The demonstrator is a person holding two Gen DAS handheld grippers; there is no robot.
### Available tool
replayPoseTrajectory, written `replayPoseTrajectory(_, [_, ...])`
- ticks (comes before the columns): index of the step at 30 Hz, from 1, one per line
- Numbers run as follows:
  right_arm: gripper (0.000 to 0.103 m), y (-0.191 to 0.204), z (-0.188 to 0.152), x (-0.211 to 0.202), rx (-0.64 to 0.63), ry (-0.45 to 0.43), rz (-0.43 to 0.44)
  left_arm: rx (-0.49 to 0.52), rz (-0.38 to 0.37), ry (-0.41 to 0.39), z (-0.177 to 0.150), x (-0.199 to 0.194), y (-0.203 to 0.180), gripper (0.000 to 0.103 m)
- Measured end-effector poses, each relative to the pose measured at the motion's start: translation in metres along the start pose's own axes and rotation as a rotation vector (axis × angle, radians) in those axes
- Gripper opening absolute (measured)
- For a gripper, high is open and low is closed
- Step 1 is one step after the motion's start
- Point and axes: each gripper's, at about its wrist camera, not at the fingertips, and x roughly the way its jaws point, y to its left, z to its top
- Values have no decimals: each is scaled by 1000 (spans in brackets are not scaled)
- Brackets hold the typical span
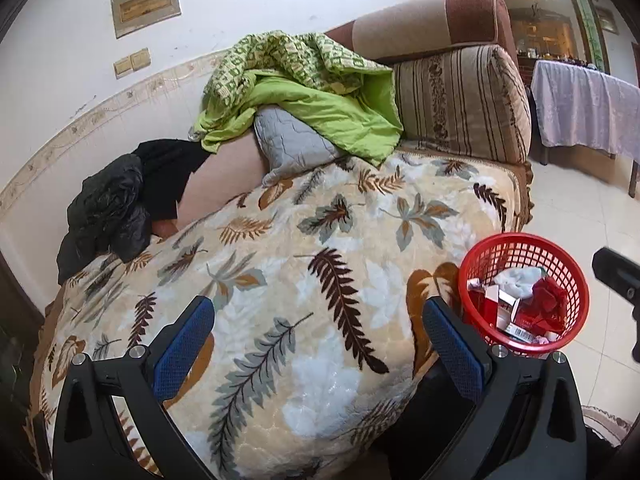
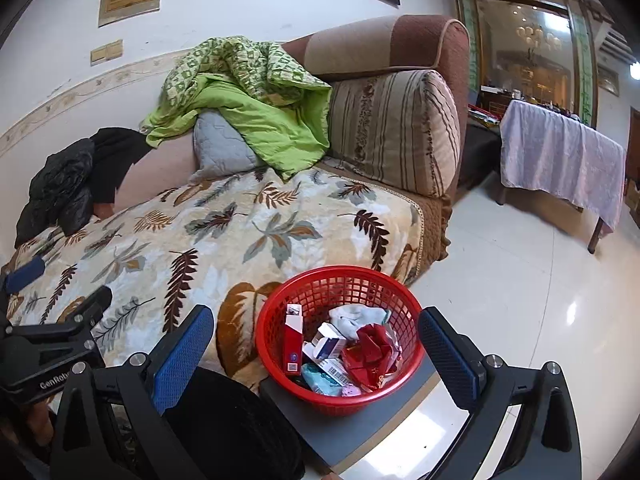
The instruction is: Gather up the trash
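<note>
The left gripper [image 1: 318, 342] stood wide open with nothing between its blue pads [image 1: 186, 346], hovering over the leaf-print blanket [image 1: 280, 248] at the frame's bottom centre. The right gripper [image 2: 316, 354] was likewise spread open and empty, its fingers flanking the red basket [image 2: 340, 280] in the lower middle of its view. The basket sat on a grey board [image 2: 360, 428] beside the sofa's edge and held the trash: a red carton [image 2: 292, 344], small boxes [image 2: 328, 344], a crumpled red wrapper [image 2: 370, 354] and white tissue [image 2: 356, 316]. In the upper centre a green quilt [image 1: 304, 96] lay against a striped cushion [image 1: 460, 104]; a black jacket [image 1: 108, 208] sat at left.
</note>
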Motion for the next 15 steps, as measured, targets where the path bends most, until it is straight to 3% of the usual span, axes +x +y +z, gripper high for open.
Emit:
replayPoseTrajectory(5, [103,-1,-1,7,1,23,-24,2,-14,45,-3,8,-6,103])
replayPoseTrajectory(15, [103,-4,-3,14,15,64,-71,-6,-25,56,-7,9,-9,103])
